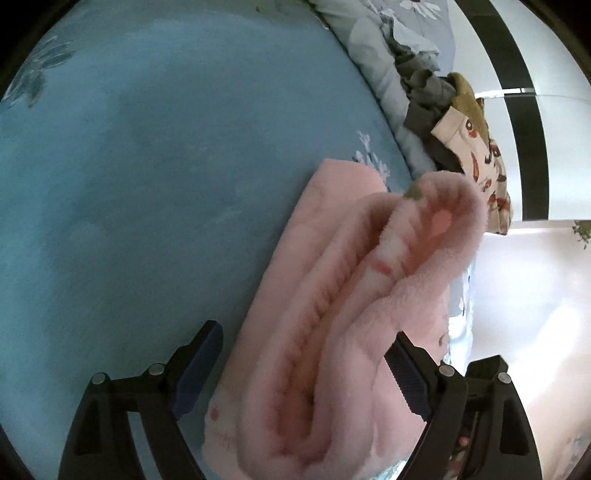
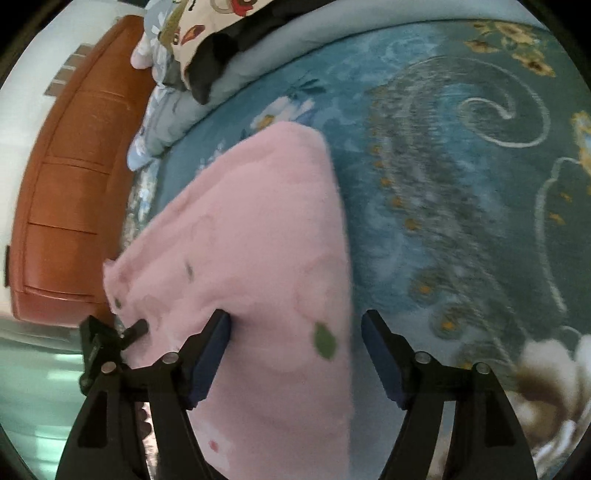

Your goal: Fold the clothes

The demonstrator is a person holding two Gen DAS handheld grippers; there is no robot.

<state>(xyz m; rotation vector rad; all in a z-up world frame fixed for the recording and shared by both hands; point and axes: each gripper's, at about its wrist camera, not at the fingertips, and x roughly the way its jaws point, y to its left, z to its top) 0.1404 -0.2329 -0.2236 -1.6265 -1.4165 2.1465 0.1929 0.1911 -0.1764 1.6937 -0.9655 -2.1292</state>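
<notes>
A fluffy pink garment (image 1: 343, 295) lies folded in layers on the blue bedspread (image 1: 147, 184). My left gripper (image 1: 303, 350) is open, its jaws wide on either side of the garment's thick folded edge. In the right wrist view the same pink garment (image 2: 258, 258) lies flat on the patterned blue bedspread (image 2: 461, 184). My right gripper (image 2: 295, 343) is open over the garment's right edge, its left finger (image 2: 210, 354) resting on the fabric. The left gripper's tip shows at the garment's left edge (image 2: 107, 343).
A heap of unfolded clothes (image 1: 458, 129) lies on a pale blue quilt (image 1: 376, 44) at the far side of the bed. The heap also shows in the right wrist view (image 2: 207, 33). An orange-brown wooden headboard (image 2: 74, 177) stands at the left.
</notes>
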